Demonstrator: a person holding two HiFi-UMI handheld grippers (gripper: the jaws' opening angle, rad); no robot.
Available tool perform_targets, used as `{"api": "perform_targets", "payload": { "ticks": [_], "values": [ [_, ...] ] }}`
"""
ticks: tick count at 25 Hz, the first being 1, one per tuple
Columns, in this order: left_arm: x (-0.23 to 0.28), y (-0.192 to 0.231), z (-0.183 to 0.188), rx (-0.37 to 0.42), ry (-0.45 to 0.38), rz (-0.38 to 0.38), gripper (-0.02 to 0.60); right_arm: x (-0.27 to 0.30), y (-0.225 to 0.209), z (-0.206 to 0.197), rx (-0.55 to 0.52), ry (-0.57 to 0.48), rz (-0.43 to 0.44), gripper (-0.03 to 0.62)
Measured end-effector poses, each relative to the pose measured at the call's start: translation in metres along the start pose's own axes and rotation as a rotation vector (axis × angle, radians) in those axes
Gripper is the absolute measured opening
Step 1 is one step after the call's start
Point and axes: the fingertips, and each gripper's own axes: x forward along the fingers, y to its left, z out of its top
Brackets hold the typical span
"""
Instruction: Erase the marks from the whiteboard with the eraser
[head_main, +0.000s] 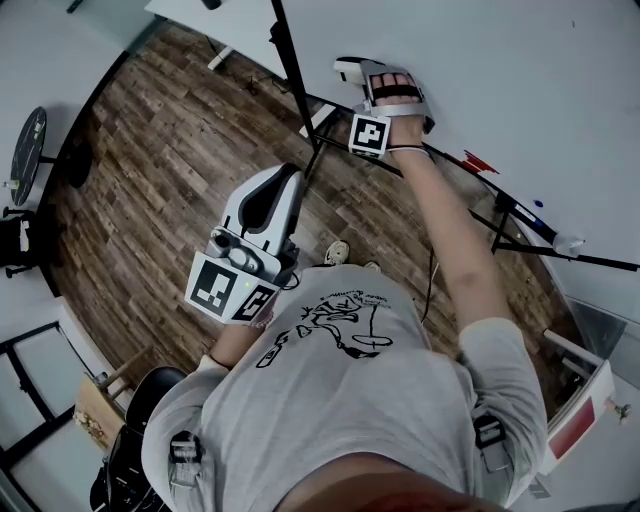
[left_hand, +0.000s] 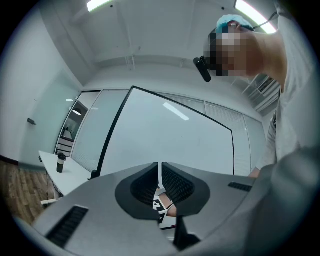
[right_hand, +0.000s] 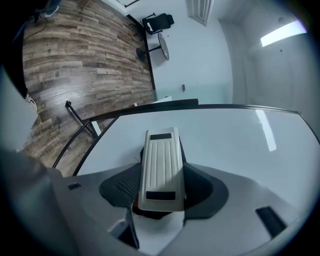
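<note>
The whiteboard fills the upper right of the head view in its black frame. My right gripper is shut on a white ribbed eraser, whose underside is pressed against the board. A trace of red shows under the eraser's near end. A short red mark lies on the board near its lower edge, right of the right gripper. My left gripper hangs in front of the chest, away from the board, jaws shut with nothing between them. In the left gripper view the board looks blank.
The board's black stand legs cross the wood floor. A marker lies on the board's ledge. A white table with a dark bottle stands left of the board. A round table and chair sit far left.
</note>
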Motion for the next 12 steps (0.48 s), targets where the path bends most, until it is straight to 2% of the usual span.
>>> {"api": "perform_targets", "payload": {
  "ticks": [2,5,8,12],
  "values": [
    [-0.004,0.0,0.0,-0.002,0.001,0.005,0.037,-0.002,0.001,-0.003,-0.005,0.029,0.043,0.258],
    [-0.005,-0.002,-0.002,-0.008,0.007,0.007,0.037,-0.016,-0.011,0.006,0.046,-0.012,0.065,0.261],
    [-0.001,-0.005,-0.004,-0.015,0.009,-0.005,0.037,-0.044,-0.035,0.014,0.082,-0.092,0.001,0.262],
    [0.008,-0.008,-0.003,-0.017,0.009,-0.031,0.037,-0.077,-0.085,-0.017,0.155,-0.066,-0.127,0.261]
  ]
}}
